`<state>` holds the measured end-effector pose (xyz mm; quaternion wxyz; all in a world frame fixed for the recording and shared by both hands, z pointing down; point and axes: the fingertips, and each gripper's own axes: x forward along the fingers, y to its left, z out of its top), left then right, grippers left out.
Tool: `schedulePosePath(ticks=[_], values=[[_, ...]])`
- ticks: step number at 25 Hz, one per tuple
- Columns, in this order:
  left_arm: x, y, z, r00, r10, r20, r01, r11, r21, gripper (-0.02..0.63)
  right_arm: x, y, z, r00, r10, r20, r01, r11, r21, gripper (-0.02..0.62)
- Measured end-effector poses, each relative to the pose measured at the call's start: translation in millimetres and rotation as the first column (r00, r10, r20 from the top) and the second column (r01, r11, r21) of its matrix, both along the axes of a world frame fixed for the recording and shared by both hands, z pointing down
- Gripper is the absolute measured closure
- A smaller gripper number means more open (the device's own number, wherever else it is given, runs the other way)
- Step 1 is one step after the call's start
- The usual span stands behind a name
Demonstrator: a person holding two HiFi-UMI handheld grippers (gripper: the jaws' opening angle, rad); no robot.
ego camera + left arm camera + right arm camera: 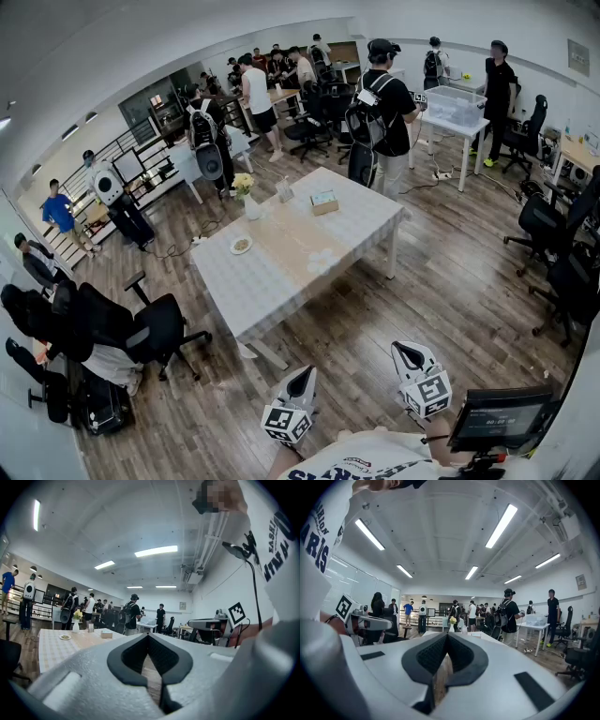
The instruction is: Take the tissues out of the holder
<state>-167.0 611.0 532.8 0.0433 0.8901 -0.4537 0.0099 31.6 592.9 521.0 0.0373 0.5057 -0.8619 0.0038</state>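
Note:
The tissue holder (pixel 324 202), a small wooden box, stands on the far part of the white table (pixel 272 281); the left gripper view shows the holder (pixel 106 635) small and far off. Both grippers hang low in front of me, well short of the table and level. My left gripper (pixel 302 373) has its jaws closed tip to tip with nothing between them, and the left gripper view shows the same (pixel 148 636). My right gripper (pixel 405 350) is likewise shut and empty, its tips meeting (pixel 446 635).
On the table also stand a vase of flowers (pixel 249 199), a small plate (pixel 241 246) and a little stand (pixel 284 193). A black office chair (pixel 155 328) is at the table's left, more chairs (pixel 562 272) at the right. Several people stand beyond the table.

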Motion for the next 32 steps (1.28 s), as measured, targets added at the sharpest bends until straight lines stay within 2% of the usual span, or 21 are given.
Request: schedulePosePath(ticks=[8, 13, 18, 22, 27, 32], values=[[31.2, -4.2, 2.9, 1.000, 0.011, -0.012, -0.011, 1.000, -0.009, 0.603, 30.7, -9.0, 3.5, 1.000, 0.021, -0.010, -0.021, 1.000, -0.002, 0.588], [26.9, -11.9, 6.5, 1.000, 0.003, -0.013, -0.003, 1.000, 0.013, 0.603, 22.3, -15.1, 16.8, 0.999, -0.034, 0.002, 0.034, 0.999, -0.012, 0.588], [33.0, -23.3, 26.0, 0.999, -0.041, -0.012, 0.041, 0.999, -0.028, 0.603, 39.2, -25.7, 34.5, 0.999, -0.020, -0.045, 0.019, 0.999, -0.027, 0.588], [45.3, -36.2, 28.2, 0.999, -0.032, 0.012, 0.032, 0.998, -0.046, 0.603, 55.3, -44.1, 39.6, 1.000, -0.001, -0.024, -0.001, 0.998, -0.067, 0.586], [35.0, -83.8, 37.4, 0.999, -0.029, 0.027, 0.031, 0.997, -0.066, 0.603, 55.8, -87.8, 39.1, 0.999, 0.019, -0.042, -0.022, 0.996, -0.084, 0.586], [42.6, -159.3, 43.1, 0.999, 0.005, 0.036, -0.004, 0.999, -0.043, 0.603, 63.0, -146.4, 51.1, 0.997, 0.052, -0.058, -0.057, 0.993, -0.099, 0.586]])
